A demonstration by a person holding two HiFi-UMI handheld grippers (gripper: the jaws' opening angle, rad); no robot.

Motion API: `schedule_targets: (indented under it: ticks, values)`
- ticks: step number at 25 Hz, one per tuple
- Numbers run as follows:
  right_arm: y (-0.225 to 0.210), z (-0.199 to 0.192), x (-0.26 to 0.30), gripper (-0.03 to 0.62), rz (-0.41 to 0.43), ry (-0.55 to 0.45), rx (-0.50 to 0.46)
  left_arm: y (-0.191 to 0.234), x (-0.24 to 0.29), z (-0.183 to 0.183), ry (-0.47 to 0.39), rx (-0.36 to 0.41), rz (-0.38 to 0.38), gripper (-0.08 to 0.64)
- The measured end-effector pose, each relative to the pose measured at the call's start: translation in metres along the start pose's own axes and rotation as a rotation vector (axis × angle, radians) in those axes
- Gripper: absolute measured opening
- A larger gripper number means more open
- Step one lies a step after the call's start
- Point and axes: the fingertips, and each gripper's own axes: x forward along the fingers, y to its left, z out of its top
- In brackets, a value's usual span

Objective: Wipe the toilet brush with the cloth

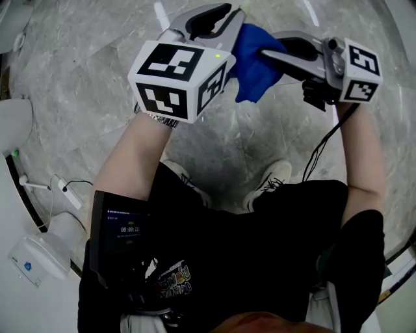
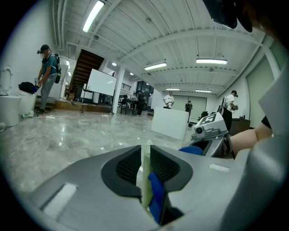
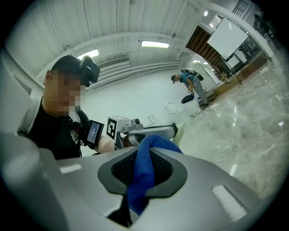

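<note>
My left gripper [image 1: 220, 18] is held up in front of me, its jaws shut on a thin, pale handle [image 2: 145, 173], which looks like the toilet brush's. The brush head is out of sight. A fold of the blue cloth [image 2: 156, 200] is caught beside the handle. The cloth [image 1: 255, 65] hangs between the two grippers. My right gripper [image 1: 274, 53] points left toward the left one and is shut on the cloth [image 3: 142, 178]. In the right gripper view the left gripper [image 3: 149, 131] sits just beyond the cloth, with the pale handle tip [image 3: 180, 130] showing.
A white toilet [image 1: 12, 123] and a white device [image 1: 38, 255] with a cable stand at my left on the grey marble floor [image 1: 84, 58]. My shoes [image 1: 273, 177] are below the grippers. Other people, a white box [image 2: 170, 122] and a whiteboard [image 2: 101, 82] are far off.
</note>
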Motion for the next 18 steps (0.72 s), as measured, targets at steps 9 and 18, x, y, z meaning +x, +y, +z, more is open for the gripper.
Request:
schedule_targets:
  ticks: [9,18]
  values:
    - [-0.077,-0.137,0.016,0.051,-0.203,0.262,0.226,0.004,0.002,0.000,0.007,0.005,0.012,0.074]
    - [-0.107,-0.288,-0.016,0.051,-0.308,0.659,0.366,0.002,0.001,-0.005,0.015,0.020,0.006,0.074]
